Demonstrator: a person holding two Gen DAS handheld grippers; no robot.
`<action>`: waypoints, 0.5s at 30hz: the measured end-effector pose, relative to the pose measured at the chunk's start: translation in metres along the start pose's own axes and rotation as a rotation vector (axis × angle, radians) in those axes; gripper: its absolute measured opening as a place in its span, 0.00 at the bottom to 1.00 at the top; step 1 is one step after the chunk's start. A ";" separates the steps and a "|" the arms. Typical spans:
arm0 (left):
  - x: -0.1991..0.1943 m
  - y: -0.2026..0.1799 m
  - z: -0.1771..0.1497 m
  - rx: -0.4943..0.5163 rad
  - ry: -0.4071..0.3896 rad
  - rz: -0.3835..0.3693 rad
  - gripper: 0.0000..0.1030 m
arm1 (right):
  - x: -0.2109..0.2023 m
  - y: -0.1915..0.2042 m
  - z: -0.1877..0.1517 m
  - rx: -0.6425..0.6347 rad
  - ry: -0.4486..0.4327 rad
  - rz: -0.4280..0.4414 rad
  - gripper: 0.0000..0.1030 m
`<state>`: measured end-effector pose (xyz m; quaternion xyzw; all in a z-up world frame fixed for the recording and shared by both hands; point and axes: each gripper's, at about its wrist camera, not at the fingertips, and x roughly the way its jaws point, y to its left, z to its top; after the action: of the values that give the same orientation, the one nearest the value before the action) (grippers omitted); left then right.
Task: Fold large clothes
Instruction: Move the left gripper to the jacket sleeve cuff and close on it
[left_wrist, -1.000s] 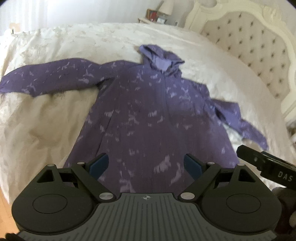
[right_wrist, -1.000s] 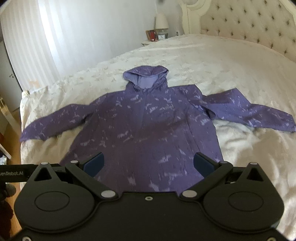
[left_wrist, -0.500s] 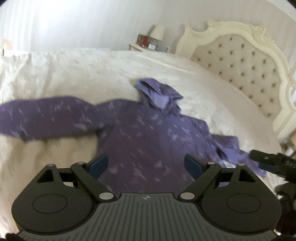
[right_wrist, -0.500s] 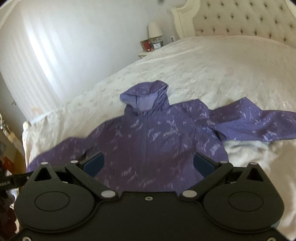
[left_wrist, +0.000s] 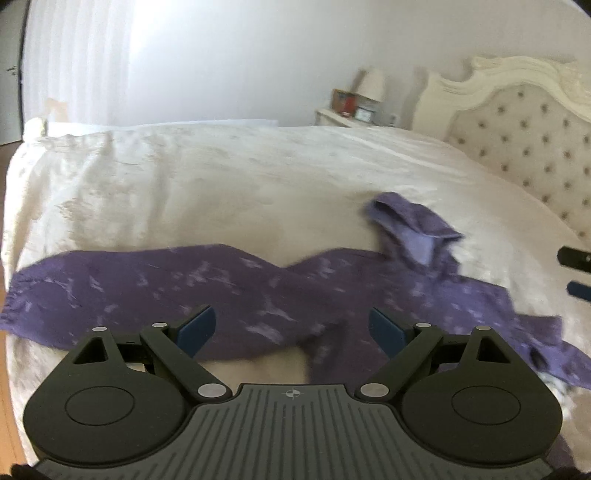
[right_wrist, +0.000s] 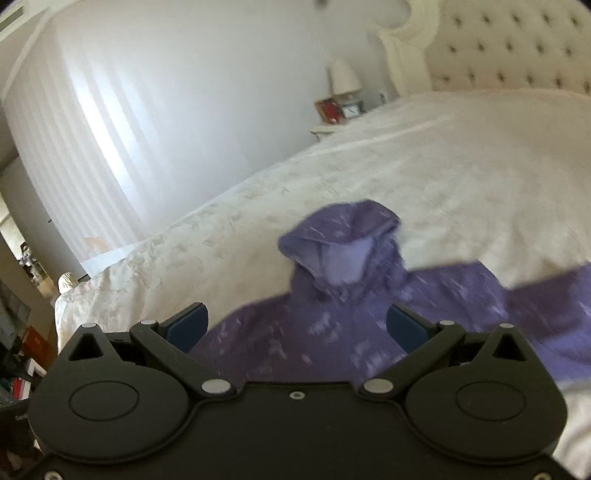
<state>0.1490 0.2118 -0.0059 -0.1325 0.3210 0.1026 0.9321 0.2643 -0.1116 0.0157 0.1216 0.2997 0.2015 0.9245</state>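
A purple hooded jacket (left_wrist: 258, 291) with pale marks lies spread flat on the cream bed (left_wrist: 221, 177), front up. Its hood (left_wrist: 413, 229) points away from me and its left sleeve (left_wrist: 92, 288) stretches out to the left. My left gripper (left_wrist: 291, 326) is open and empty, above the left sleeve and underarm. In the right wrist view the jacket (right_wrist: 332, 325) lies under my right gripper (right_wrist: 295, 326), which is open and empty, with the hood (right_wrist: 343, 240) just beyond it. The right gripper's tips show at the left wrist view's right edge (left_wrist: 576, 273).
A tufted cream headboard (left_wrist: 524, 122) stands at the right. A nightstand (left_wrist: 343, 116) with a lamp, a red frame and a clock is at the far side. White curtains (right_wrist: 110, 129) hang behind the bed. Cluttered shelves (right_wrist: 22, 332) are at the left beyond the bed edge.
Both grippers have moved forward and lower over the jacket, tilting up toward the wall. The left view now centres on the left sleeve. Both stay open.
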 end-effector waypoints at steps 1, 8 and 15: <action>0.004 0.007 0.001 -0.008 -0.005 0.017 0.88 | 0.012 0.006 0.001 -0.022 -0.010 -0.003 1.00; 0.023 0.058 0.002 -0.097 -0.028 0.060 0.88 | 0.091 0.039 -0.010 -0.088 -0.003 0.022 0.89; 0.038 0.095 -0.010 -0.137 -0.003 0.131 0.88 | 0.147 0.058 -0.040 -0.160 0.043 0.103 0.57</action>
<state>0.1462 0.3020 -0.0547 -0.1747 0.3198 0.1854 0.9126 0.3315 0.0100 -0.0701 0.0584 0.2959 0.2749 0.9129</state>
